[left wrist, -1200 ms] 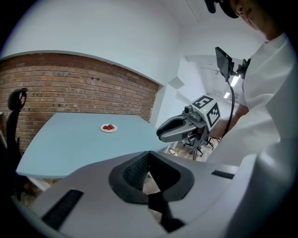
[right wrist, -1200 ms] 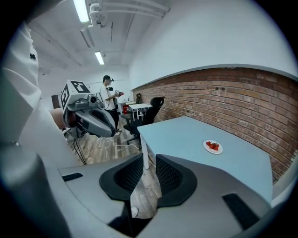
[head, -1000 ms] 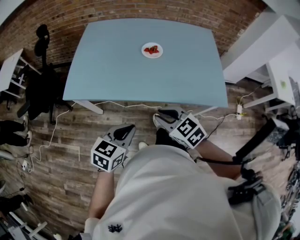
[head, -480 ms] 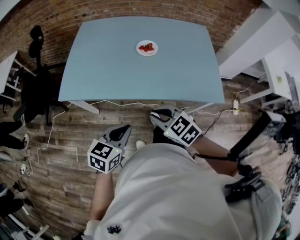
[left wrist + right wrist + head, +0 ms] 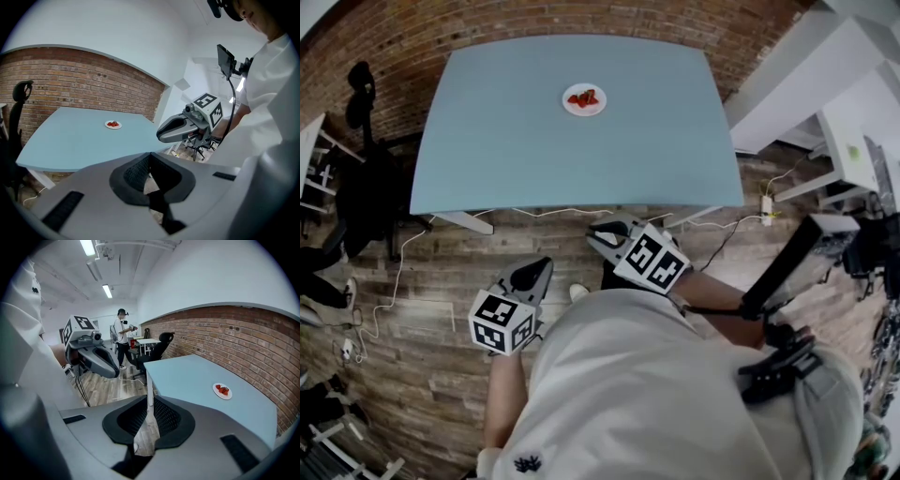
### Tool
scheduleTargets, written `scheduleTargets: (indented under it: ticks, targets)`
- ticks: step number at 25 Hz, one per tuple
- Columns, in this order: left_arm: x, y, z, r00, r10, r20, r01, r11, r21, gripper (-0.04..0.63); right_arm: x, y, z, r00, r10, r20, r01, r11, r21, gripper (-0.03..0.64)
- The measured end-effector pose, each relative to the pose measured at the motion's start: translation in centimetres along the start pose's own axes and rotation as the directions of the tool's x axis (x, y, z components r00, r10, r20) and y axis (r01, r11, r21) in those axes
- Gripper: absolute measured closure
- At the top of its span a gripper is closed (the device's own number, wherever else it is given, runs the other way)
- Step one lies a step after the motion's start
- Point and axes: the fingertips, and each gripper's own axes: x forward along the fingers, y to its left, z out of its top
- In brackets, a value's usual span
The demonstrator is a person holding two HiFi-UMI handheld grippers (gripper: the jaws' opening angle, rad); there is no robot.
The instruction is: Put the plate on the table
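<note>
Already the plate sits at twelve o'clock on the counter; left claw and right claw hang closed, empty.

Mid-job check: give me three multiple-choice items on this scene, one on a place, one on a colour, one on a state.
1. Where is the plate?
A. on the floor
B. on the table
C. in a gripper

2. What colour is the table?
A. light blue
B. black
C. yellow

3. How are the jaws of the left hand-held gripper?
A. together, holding nothing
B. wide apart
C. clamped on the plate

Answers:
1. B, the plate rests on the table's far part.
2. A, the top shows light blue in every view.
3. A, its own view shows the jaws meeting with nothing between them.
</note>
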Motion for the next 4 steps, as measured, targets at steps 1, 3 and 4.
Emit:
scheduleTargets:
  ticks: [1, 3, 4]
  targets:
    - [0.09, 0.27, 0.14, 1.000, 0.001, 0.001, -0.001, 1.000, -0.002, 0.594, 0.22, -0.17, -0.01, 1.000, 0.003, -0.005, -0.003, 1.000, -0.002, 0.565]
    - [0.20, 0.86, 0.28, 1.000, 0.005, 0.003, -0.005, 1.000, -0.008, 0.594, 0.72, -0.45, -0.11, 1.000, 0.010, -0.016, -0.010, 1.000, -0.002, 0.565]
    - [0.23, 1.14, 0.31, 1.000, 0.008, 0.003, -0.008, 1.000, -0.012, 0.594, 0.97, -0.55, -0.19, 1.000, 0.014, -0.021, -0.014, 1.000, -0.002, 0.565]
